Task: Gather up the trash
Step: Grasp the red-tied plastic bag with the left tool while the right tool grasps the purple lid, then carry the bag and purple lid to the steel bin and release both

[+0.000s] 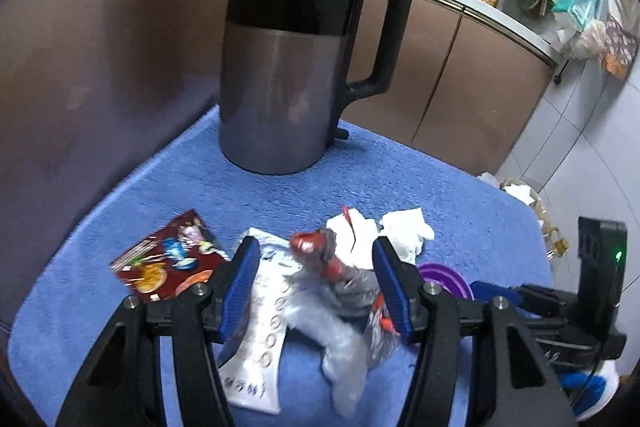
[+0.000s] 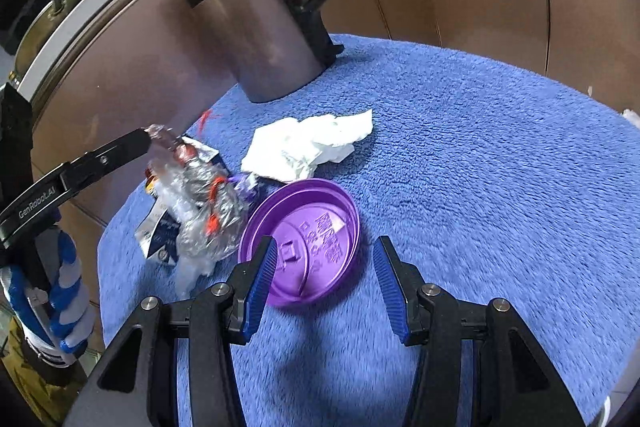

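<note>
Barely started: our left gripper [image 1: 316, 283] gapes around the wrapper [image 1: 340, 291], our right gripper [image 2: 324, 283] gapes near the lid [image 2: 308, 239]. Tissue [image 2: 308, 143] and packet [image 1: 168, 259] remain on the towel [image 2: 480, 187].

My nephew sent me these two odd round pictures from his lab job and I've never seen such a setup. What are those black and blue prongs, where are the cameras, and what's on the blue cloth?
No robot here: a person holds a two-finger gripper in each hand, each with a fisheye camera looking along its fingers. One picture comes from the left gripper, the other from the right gripper. Both are open and hold nothing.

On the blue towel lie a crumpled clear plastic wrapper, which sits between the left fingers, a white printed packet, a dark red snack packet, a crumpled white tissue and a purple lid before the right gripper. A grey electric kettle stands behind.
</note>
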